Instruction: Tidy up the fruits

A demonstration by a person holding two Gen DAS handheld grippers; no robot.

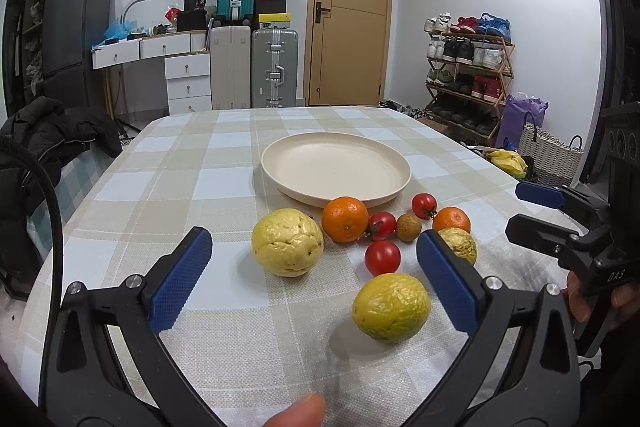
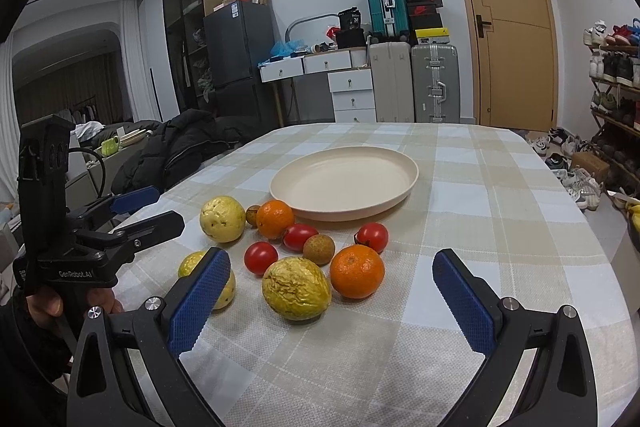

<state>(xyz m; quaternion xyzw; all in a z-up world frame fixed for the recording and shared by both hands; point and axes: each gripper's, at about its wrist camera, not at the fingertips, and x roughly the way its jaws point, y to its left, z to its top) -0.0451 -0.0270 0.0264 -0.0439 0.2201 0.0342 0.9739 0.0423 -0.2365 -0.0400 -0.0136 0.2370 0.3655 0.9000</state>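
Two hand-held grippers hover over a checked tablecloth [image 1: 168,187] where fruit sits in a loose cluster just in front of a cream plate [image 1: 280,155], which holds nothing. The left gripper [image 1: 316,271] has its jaws spread wide and empty, a yellow passion fruit [image 1: 391,307] lying between its blue pads. The right gripper [image 2: 332,291] is likewise wide open and grips nothing, with a wrinkled yellow fruit [image 2: 297,287] and an orange [image 2: 357,271] ahead of it. Only the right wrist view shows a small brown fruit [image 2: 252,215] tucked behind the far orange [image 2: 275,219], and the left gripper from the side; only the left view shows bananas [image 1: 507,161] beyond the table's edge.
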